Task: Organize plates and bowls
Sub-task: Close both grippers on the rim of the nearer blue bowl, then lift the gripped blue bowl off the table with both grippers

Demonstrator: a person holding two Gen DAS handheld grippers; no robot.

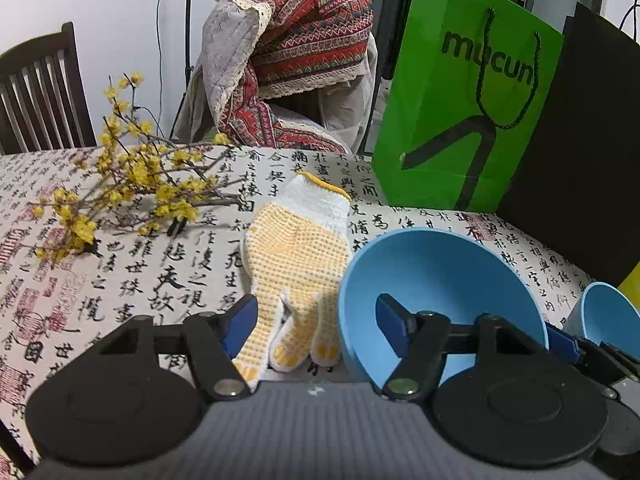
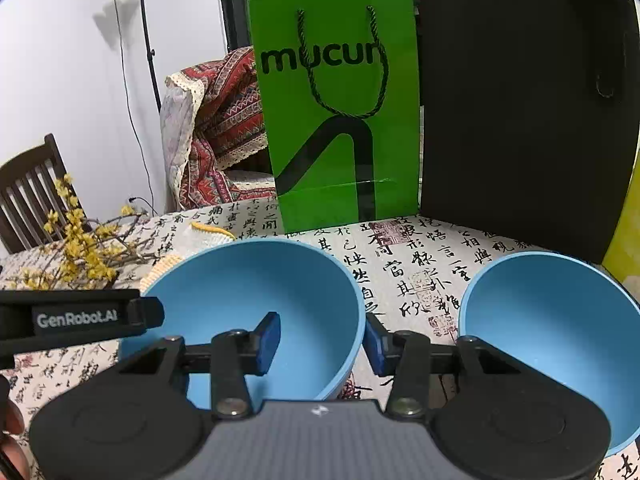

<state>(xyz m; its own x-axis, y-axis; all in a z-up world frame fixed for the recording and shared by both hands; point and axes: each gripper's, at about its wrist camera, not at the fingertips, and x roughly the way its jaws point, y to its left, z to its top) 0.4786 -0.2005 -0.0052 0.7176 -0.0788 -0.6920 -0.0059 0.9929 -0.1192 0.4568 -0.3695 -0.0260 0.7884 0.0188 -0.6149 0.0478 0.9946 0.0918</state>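
A large blue bowl [image 1: 440, 272] [image 2: 248, 280] stands upright on the calligraphy tablecloth [image 1: 120, 280]. My left gripper [image 1: 316, 316] straddles its left rim: one finger is inside the bowl, the other outside above a knitted glove [image 1: 300, 256], and neither pad presses the wall. My right gripper [image 2: 320, 340] straddles the same bowl's right rim, with its left finger [image 2: 268, 340] inside and well off the wall and its right finger close against the outside. A second blue bowl [image 2: 560, 340] [image 1: 608, 316] sits apart to the right, empty.
Yellow flower branches [image 1: 132, 192] lie at the left of the table. A green paper bag [image 1: 468, 100] and a black bag [image 2: 520, 100] stand behind the bowls. Behind the table are a chair draped in patterned cloth [image 1: 300, 60] and a wooden chair [image 1: 40, 92].
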